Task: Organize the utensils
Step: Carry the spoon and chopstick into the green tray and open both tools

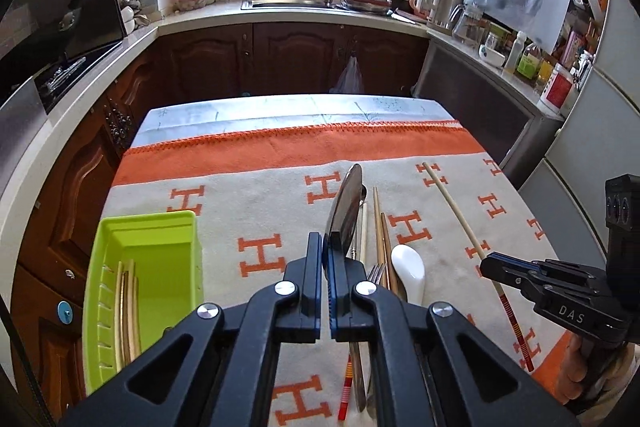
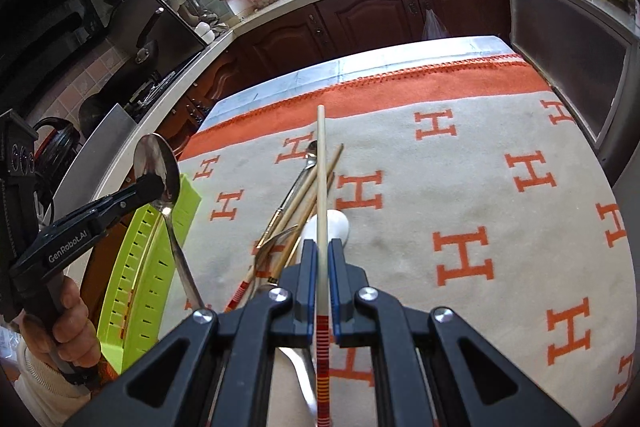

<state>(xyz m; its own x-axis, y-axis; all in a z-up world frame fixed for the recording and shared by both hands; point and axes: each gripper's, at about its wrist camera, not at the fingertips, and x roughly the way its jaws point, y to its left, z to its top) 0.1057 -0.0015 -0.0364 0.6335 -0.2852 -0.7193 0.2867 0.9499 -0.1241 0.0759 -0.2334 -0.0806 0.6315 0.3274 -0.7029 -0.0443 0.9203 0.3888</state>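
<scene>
Clamping a metal spoon [image 2: 157, 167], left hand-held gripper [image 2: 154, 187] marked "GenRobot.AI", right hand-held gripper [image 2: 321, 259] pinching chopstick [image 2: 321, 187].

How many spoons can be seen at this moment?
3. A metal spoon is in the left hand-held gripper; a white spoon lies in the pile on the cloth; a small spoon lies at the pile's far end. Others may be hidden.
</scene>
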